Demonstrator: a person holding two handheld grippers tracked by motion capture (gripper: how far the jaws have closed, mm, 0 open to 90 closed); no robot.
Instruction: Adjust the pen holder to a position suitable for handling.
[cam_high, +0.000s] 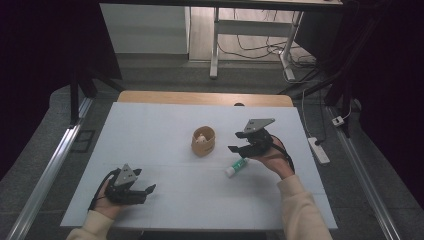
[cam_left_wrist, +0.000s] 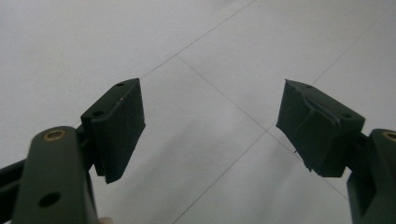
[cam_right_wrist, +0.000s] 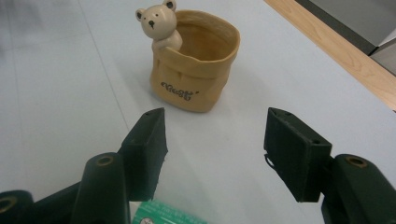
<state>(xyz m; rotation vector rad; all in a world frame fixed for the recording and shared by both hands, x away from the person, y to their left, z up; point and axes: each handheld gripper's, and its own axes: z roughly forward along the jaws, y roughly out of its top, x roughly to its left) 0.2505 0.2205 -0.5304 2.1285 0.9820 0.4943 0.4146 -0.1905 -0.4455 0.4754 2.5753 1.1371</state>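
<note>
A tan sack-shaped pot (cam_high: 203, 141) with a small cream bear on its rim stands mid-table; in the right gripper view the pot (cam_right_wrist: 196, 60) is upright ahead of the jaws. A white and green tube (cam_high: 235, 167) lies on the white sheet just right of the pot, and its green end (cam_right_wrist: 163, 215) peeks in beneath the jaws. My right gripper (cam_high: 235, 142) hovers above the tube, open, nothing between its fingers (cam_right_wrist: 215, 154). My left gripper (cam_high: 151, 189) rests near the front left, open over bare sheet (cam_left_wrist: 210, 126).
The white sheet (cam_high: 165, 125) covers a wooden table whose far edge (cam_high: 200, 97) shows bare wood. Beyond it stand a desk frame, cables and a power strip (cam_high: 319, 150) on the floor at right. Metal rails run along both sides.
</note>
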